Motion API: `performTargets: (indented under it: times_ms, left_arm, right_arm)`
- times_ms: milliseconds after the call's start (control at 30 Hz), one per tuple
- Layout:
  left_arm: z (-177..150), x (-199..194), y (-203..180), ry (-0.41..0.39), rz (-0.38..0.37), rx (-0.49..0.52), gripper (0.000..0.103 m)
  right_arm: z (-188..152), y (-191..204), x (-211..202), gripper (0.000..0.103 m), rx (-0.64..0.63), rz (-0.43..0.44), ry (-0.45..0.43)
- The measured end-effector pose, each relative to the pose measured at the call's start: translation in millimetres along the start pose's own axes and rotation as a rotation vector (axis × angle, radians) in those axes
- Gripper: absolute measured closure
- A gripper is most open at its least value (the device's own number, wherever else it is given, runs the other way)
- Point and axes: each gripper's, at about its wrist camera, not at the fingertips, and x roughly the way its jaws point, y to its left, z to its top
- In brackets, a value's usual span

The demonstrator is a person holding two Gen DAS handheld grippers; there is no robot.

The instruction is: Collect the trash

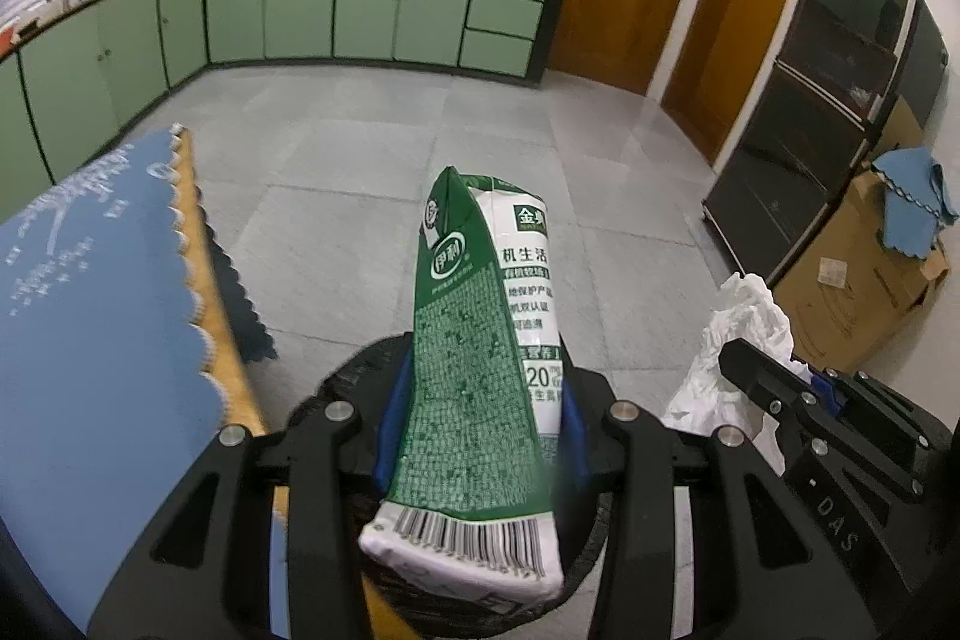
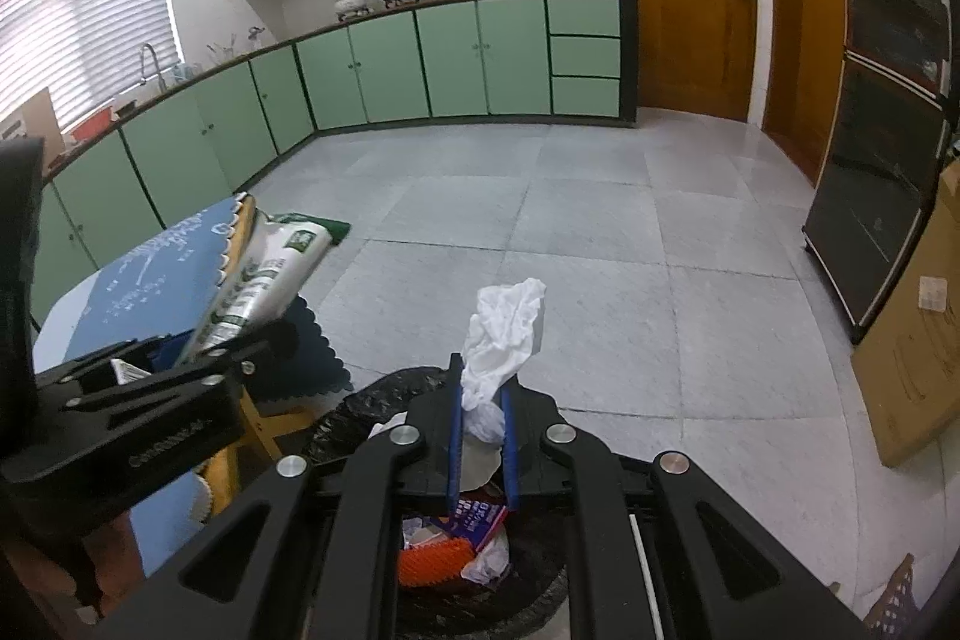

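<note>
left tongs hide bin under carton.

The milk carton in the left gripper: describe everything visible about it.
The milk carton is a green-and-white paper pack printed with Chinese text, a round logo and a barcode at its near end. It looks flattened and creased. The left gripper is shut on its lower half, blue pads pressing both sides, holding it pointing away over the black-lined trash bin.

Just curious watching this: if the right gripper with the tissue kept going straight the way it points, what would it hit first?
Probably the grey tiled floor just beyond the black-lined trash bin; the right gripper tilts downward holding the crumpled tissue. Depth is uncertain.
</note>
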Motion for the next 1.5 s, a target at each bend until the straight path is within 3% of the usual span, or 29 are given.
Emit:
performTargets:
  times_ms: [267,400,467,800,900,967,1067,1267,1500]
  left_arm:
    - [-5.5,11.8,-7.1,0.032,0.016,0.038,0.062]
    - [-3.5,10.3,-1.6,0.031,0.034,0.031,0.053]
    - [-2.7,8.5,0.8,0.029,0.036,0.026,0.05]
    - [5.8,-9.2,13.3,-0.007,0.055,-0.009,0.046]
    - [8.2,-20.6,20.9,-0.022,0.073,-0.025,0.044]
    - [9.6,-31.6,29.5,-0.034,0.088,-0.041,0.041]
    - [10.0,-47.5,40.3,-0.053,0.107,-0.063,0.035]
    - [5.2,-89.6,58.3,-0.099,0.171,-0.099,0.018]
    - [-8.4,-139.6,68.6,-0.128,0.224,-0.123,0.013]
  right_arm:
    - [-7.9,-9.6,11.4,0.092,0.015,-0.009,0.035]
    - [-11.4,-10.4,19.1,0.088,0.007,-0.001,0.064]
    - [-14.1,-9.4,21.7,0.078,0.013,0.008,0.075]
    - [-9.6,-5.8,14.5,0.058,0.011,0.005,0.058]
    - [-7.6,1.0,10.6,0.045,0.005,0.002,0.046]
    - [-5.4,5.6,5.2,0.025,-0.001,-0.007,0.034]
    - [-1.0,11.0,-2.1,0.014,-0.006,-0.019,0.018]
    - [9.8,21.0,-22.5,0.006,0.012,0.033,0.01]
    - [15.2,39.8,-57.2,0.006,-0.026,0.096,-0.026]
